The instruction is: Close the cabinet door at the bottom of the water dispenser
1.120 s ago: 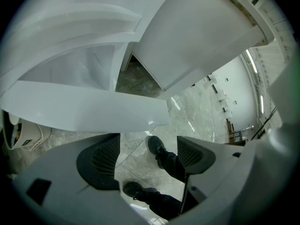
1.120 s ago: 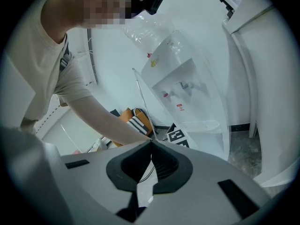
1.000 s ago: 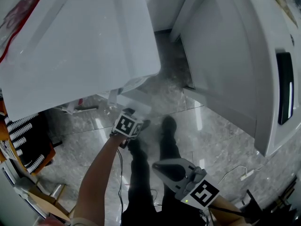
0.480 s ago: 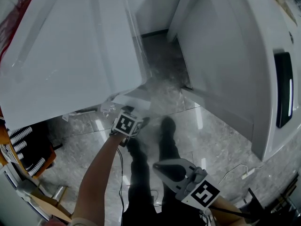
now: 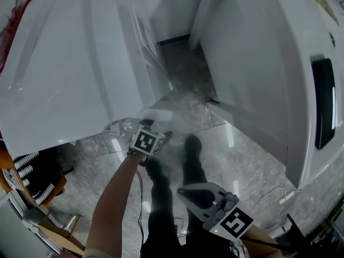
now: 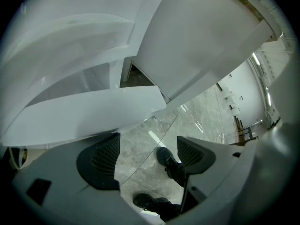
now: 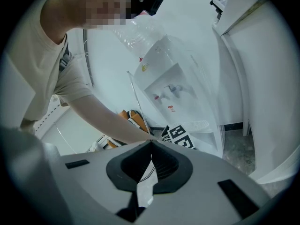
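Note:
The white water dispenser [image 5: 70, 74], wrapped in clear plastic, fills the upper left of the head view; the right gripper view shows its taps [image 7: 165, 92]. My left gripper [image 5: 144, 138] is at the dispenser's foot, and its jaws stand open [image 6: 147, 146] with only floor and shoes between them. A white panel [image 6: 84, 114], apparently the cabinet door, lies just above the jaws; I cannot tell whether they touch it. A dark gap [image 6: 136, 76] shows behind it. My right gripper [image 5: 185, 191] hangs low over my legs, shut on nothing [image 7: 151, 146].
A tall white appliance [image 5: 269, 63] with a dark slot [image 5: 322, 101] stands to the right, with a narrow strip of grey marble floor [image 5: 183, 63] between it and the dispenser. An orange thing with black-and-white stripes [image 5: 32, 171] sits at the left. A white cable [image 5: 269, 195] lies at lower right.
The head view has swung, so more of the dispenser's side face shows. The left gripper stays at the dispenser's foot, and the right gripper has barely moved.

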Available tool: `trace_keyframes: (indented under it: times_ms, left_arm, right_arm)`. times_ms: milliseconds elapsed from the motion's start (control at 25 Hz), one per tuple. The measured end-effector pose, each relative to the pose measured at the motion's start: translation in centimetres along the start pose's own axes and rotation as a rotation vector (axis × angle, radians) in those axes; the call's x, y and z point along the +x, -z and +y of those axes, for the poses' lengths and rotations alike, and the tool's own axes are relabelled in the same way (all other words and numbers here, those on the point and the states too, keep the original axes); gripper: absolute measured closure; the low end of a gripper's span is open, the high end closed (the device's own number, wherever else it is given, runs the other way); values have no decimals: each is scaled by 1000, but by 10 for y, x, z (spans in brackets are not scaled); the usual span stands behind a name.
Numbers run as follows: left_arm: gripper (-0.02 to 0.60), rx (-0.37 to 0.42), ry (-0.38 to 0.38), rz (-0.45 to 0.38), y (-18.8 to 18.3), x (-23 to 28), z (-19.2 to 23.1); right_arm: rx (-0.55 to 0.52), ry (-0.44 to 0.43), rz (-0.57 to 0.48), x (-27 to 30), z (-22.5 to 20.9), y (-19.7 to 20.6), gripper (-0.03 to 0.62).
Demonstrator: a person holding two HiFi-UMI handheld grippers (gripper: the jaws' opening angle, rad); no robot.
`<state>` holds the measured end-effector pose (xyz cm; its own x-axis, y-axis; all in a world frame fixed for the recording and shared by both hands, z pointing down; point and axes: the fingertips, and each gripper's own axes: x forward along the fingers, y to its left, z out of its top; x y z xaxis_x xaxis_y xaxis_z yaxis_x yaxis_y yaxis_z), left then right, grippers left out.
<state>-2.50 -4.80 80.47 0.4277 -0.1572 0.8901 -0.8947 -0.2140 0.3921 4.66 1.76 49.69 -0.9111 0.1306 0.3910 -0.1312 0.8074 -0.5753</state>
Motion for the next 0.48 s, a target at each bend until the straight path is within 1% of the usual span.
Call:
trace_keyframes:
  times_ms: [80, 200, 360, 480]
  left_arm:
    - [232, -3, -9, -6, -4, 0, 2]
    - [232, -1, -24, -17, -10, 1, 4]
    - [232, -14, -18, -23, -14, 5, 4]
    - [232, -24, -40, -37, -20, 3, 9]
  right_arm:
    - [12, 9, -16, -1, -2, -2, 576]
    - [10, 12, -8, -4, -5, 1, 577]
    - [1, 8, 6, -7, -6, 4, 577]
    - [6, 14, 2, -10, -7, 4, 576]
